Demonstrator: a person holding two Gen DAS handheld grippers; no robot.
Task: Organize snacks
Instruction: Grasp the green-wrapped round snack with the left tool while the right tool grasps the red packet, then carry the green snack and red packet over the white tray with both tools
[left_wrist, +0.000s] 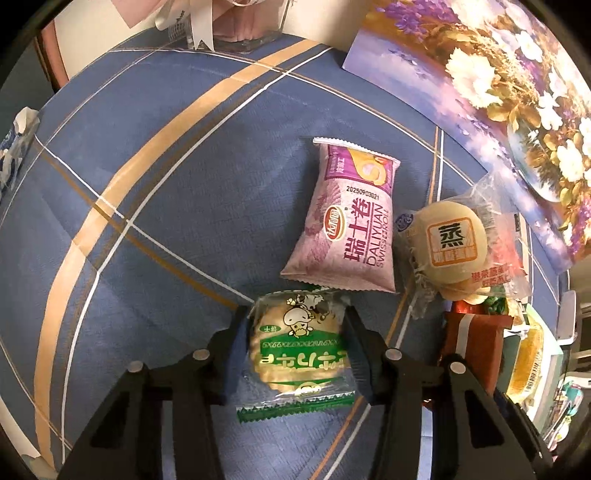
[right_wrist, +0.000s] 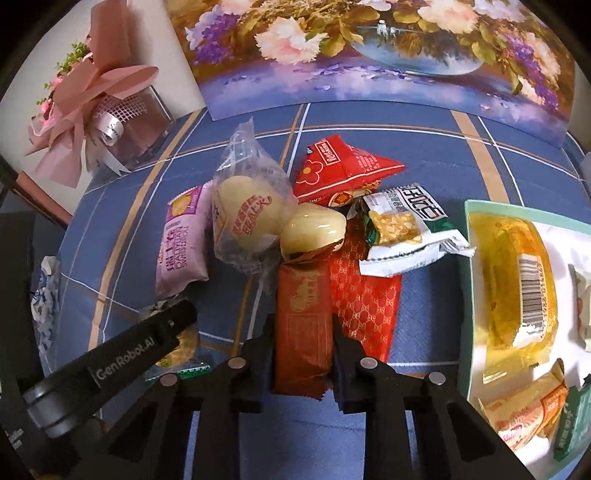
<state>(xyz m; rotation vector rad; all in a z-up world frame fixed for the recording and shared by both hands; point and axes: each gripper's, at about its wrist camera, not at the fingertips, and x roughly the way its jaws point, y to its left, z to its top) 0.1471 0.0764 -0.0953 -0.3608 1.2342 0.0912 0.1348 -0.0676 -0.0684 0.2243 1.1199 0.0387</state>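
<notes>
My left gripper (left_wrist: 295, 332) is shut on a green-wrapped round cracker packet (left_wrist: 297, 350) low over the blue checked tablecloth (left_wrist: 166, 221). A pink Swiss roll packet (left_wrist: 343, 221) and a clear-wrapped steamed cake (left_wrist: 448, 240) lie just beyond it. My right gripper (right_wrist: 303, 334) is shut on a brown-orange bar packet (right_wrist: 302, 325) at the near edge of the snack pile. That pile holds a red patterned packet (right_wrist: 365, 291), a red bag (right_wrist: 343, 170), a white-green nut bar (right_wrist: 406, 229) and two steamed cakes (right_wrist: 251, 206). The left gripper's arm (right_wrist: 110, 365) shows at lower left.
A pale green tray (right_wrist: 476, 280) at the right holds a yellow-wrapped cake (right_wrist: 513, 280) and several other snacks. A flower painting (right_wrist: 369, 55) leans at the table's back. A pink bouquet box (right_wrist: 103, 114) stands at back left. A crumpled blue-white wrapper (right_wrist: 44, 295) lies at the left edge.
</notes>
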